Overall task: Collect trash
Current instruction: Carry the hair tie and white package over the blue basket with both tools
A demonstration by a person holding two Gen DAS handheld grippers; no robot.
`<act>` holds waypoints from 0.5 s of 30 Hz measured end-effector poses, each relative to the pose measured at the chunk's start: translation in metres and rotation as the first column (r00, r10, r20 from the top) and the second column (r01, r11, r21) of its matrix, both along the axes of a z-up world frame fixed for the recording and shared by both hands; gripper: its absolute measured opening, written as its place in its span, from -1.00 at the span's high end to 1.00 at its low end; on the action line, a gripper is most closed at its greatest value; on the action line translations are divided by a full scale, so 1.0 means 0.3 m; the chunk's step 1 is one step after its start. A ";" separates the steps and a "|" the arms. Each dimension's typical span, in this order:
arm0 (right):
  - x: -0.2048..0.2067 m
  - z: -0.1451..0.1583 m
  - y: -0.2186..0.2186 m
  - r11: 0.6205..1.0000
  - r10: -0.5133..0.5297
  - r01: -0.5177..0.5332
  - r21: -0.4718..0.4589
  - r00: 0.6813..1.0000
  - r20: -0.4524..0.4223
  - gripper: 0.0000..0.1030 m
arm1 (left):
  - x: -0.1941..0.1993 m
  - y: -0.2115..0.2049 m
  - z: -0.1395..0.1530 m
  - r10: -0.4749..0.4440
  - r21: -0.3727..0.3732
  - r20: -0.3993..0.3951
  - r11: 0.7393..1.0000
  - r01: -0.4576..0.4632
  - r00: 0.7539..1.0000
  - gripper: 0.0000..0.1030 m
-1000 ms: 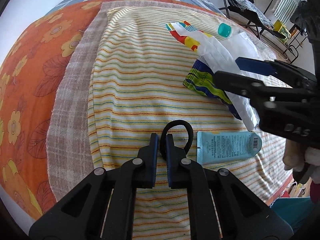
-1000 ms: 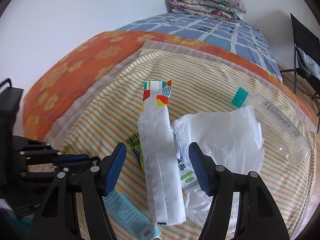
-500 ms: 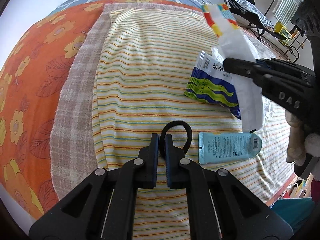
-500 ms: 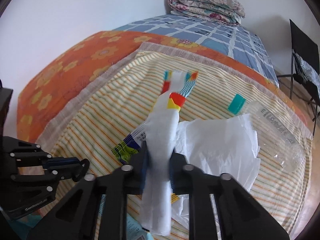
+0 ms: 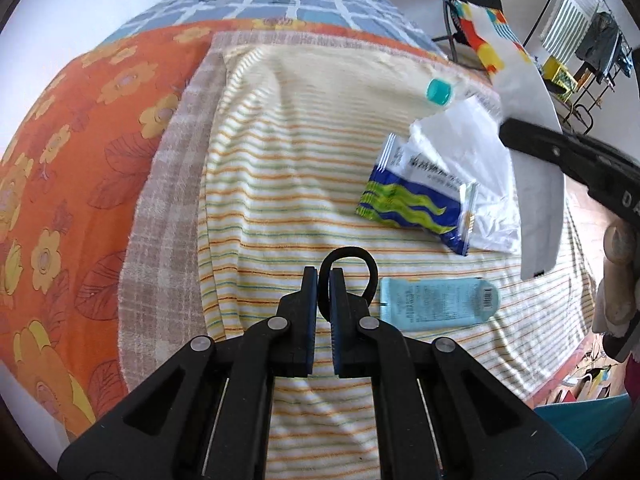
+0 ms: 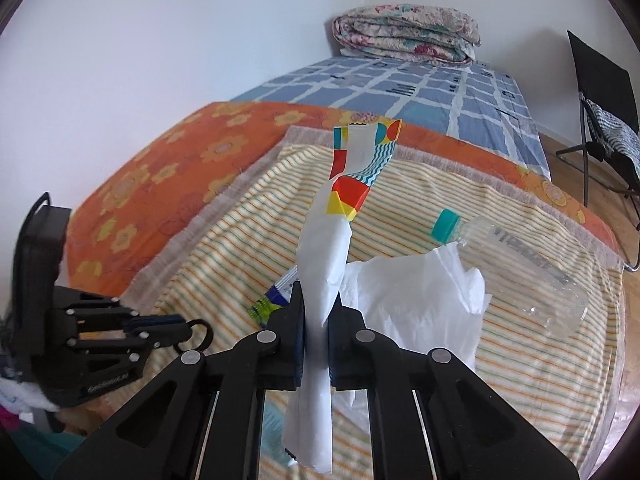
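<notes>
Right wrist view, nearest first: the right gripper (image 6: 316,320) is clamped on a long paper wrapper (image 6: 324,264), its jaws having just been closing onto it. The wrapper is white and creased along most of its length, pinched narrow where the pads hold it, with a limp tail hanging below the jaws and a printed top end (red, yellow and teal blocks, wavy stripes) standing up above them, clear of the bed.

To the left, the left gripper (image 6: 188,326) is shut on a thin black loop (image 5: 352,264), which curls out past the right finger.

Just beyond that loop on the striped towel (image 5: 280,152) lies a pale blue tube (image 5: 436,304), flat, barcode end to the right. Further on sits a blue sachet (image 5: 416,204) with green waves, partly over a crumpled white sheet (image 6: 412,296). Behind the sheet a clear bottle (image 6: 528,268) with a teal cap (image 6: 446,226) lies on its side.

Past the towel come an orange flowered cover (image 6: 168,176), a blue checked sheet (image 6: 400,84), and a folded quilt (image 6: 408,34) by the wall. A black chair (image 6: 600,92) stands on the floor at right.
</notes>
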State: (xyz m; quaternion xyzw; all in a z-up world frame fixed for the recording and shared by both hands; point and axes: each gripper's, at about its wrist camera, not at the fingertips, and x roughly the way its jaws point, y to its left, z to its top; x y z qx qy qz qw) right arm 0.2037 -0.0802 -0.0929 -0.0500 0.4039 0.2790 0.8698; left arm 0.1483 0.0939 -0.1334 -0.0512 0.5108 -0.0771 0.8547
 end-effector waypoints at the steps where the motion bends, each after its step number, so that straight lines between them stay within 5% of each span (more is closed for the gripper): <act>1: -0.011 0.011 -0.012 1.000 0.000 0.000 0.007 1.000 -0.001 0.86 | -0.009 -0.001 0.013 -0.002 -0.008 0.005 1.000 0.002 1.000 0.93; 15: -0.375 0.164 -0.187 0.998 0.031 -0.035 0.061 0.998 0.057 0.86 | -0.264 -0.161 0.157 -0.103 -0.038 0.059 0.994 0.106 0.993 0.93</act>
